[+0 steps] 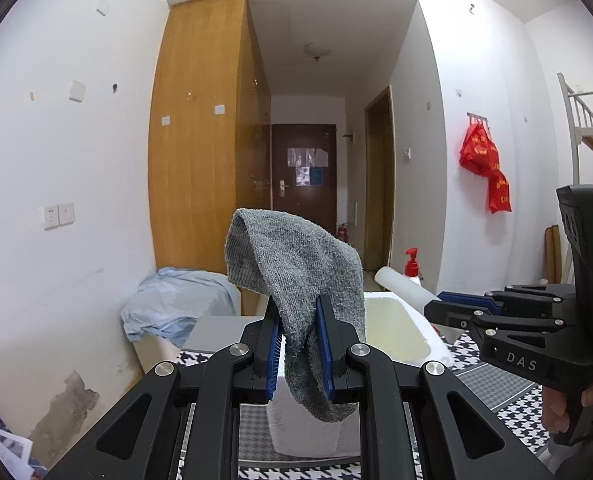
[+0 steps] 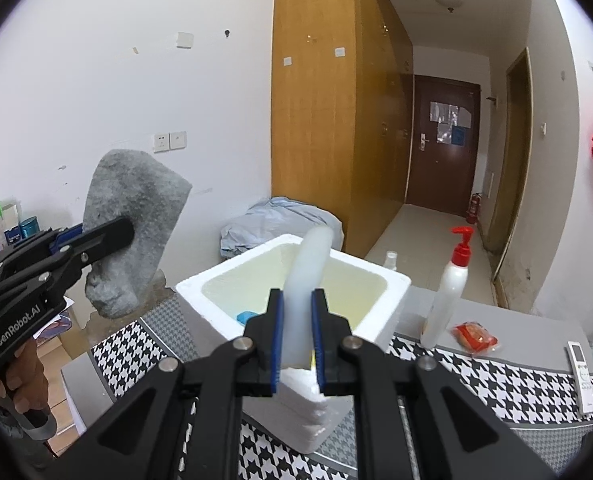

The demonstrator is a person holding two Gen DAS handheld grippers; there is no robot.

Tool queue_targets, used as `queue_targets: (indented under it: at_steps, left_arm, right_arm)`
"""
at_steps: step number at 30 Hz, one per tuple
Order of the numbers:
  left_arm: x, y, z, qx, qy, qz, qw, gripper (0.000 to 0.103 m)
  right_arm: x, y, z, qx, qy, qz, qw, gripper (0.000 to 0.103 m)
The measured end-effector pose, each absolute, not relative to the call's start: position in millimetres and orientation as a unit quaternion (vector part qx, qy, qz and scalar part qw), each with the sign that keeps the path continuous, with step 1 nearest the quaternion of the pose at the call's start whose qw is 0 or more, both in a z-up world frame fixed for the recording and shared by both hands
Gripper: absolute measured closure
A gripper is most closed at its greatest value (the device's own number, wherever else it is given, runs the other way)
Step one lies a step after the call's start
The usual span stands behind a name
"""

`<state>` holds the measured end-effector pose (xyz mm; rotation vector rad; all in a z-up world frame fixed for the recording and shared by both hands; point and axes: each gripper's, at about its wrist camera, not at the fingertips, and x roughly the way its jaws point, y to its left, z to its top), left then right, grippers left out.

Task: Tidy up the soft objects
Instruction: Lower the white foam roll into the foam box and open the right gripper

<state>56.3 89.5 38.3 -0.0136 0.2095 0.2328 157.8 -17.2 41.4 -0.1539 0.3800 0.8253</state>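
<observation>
My left gripper (image 1: pixel 298 312) is shut on a grey sock (image 1: pixel 296 264), which droops over both sides of the jaws; from the right wrist view the same sock (image 2: pixel 136 216) hangs at the left in that gripper (image 2: pixel 124 232). My right gripper (image 2: pixel 297 300) is shut on a white foam strip (image 2: pixel 308 272) that curves up over a white foam box (image 2: pixel 392 292). In the left wrist view the right gripper (image 1: pixel 436 304) sits at the right with the foam strip (image 1: pixel 400 284) sticking out. The foam box (image 1: pixel 436 344) stands just beyond the sock. A small blue item (image 2: pixel 248 316) lies inside the box.
The box rests on a houndstooth-patterned table (image 2: pixel 496 380). A white pump bottle with a red cap (image 2: pixel 452 280), a red packet (image 2: pixel 476 336) and a remote (image 2: pixel 582 372) lie at the right. A pale blue cloth heap (image 2: pixel 272 220) lies behind the box, by a wooden wardrobe (image 2: pixel 336 100).
</observation>
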Motion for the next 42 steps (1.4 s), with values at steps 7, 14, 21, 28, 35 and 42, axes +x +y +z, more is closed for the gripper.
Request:
queue_targets:
  at_steps: [7,14,21,28,35,42]
  left_arm:
    - [54,95,37,-0.015,0.102,0.122,0.987,0.085]
    - [54,97,36,-0.016,0.102,0.123,0.987,0.085]
    - [55,101,34,-0.016,0.104,0.123,0.987,0.085]
    - [57,104,32,-0.019,0.106,0.126,0.986,0.085]
    - [58,104,31,-0.021,0.108,0.13,0.985,0.085]
    - [60,107,30,-0.022,0.111,0.131,0.985,0.085]
  right_arm:
    - [158,-5,41,-0.077,0.189,0.408,0.89,0.087]
    - [167,4,40,-0.075,0.197,0.404,0.89,0.087]
    - [182,14,32,-0.081,0.217,0.391,0.891,0.087]
    - [190,21,26,-0.085,0.229,0.387,0.889,0.087]
    - [195,23,24,-0.082,0.237,0.386,0.888,0.082]
    - [194,21,23,-0.081,0.233,0.382,0.89,0.033]
